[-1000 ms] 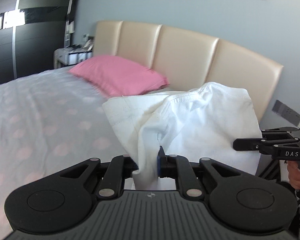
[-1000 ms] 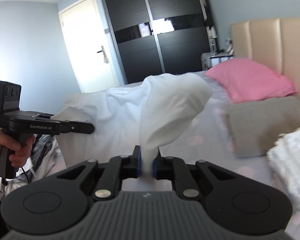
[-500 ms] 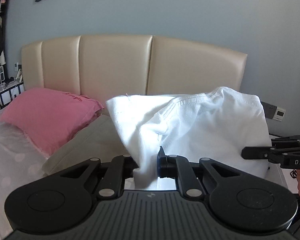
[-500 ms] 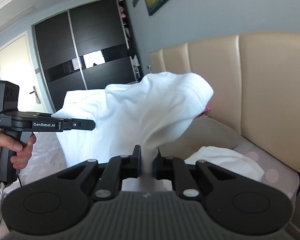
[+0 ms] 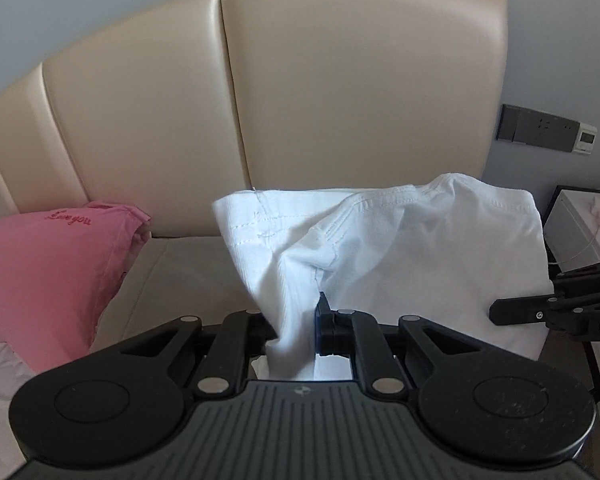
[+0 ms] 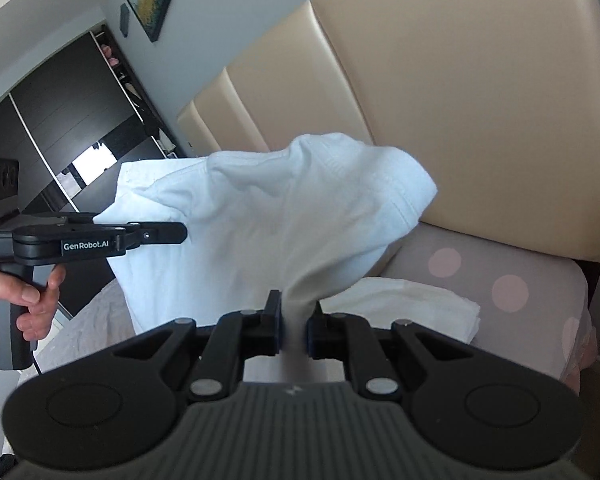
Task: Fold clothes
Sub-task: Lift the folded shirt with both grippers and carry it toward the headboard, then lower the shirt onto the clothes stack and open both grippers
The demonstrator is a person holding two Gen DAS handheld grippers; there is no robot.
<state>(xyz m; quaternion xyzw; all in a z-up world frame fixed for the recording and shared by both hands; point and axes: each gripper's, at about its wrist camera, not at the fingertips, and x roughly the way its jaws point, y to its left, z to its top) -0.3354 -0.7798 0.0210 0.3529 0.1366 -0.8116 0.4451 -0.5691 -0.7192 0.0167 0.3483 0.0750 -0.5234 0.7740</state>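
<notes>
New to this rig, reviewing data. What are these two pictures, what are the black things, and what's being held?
No robot arm here: a person holds a two-finger gripper in each hand, each with a fisheye camera looking along its fingers. One picture is from the left gripper, the other from the right gripper. Each also shows in the other's view, the left with the hand on its grip. Both are shut on one white shirt, lifted between them over a bed before a beige headboard. On the bed lie a pink pillow and folded white cloth.
</notes>
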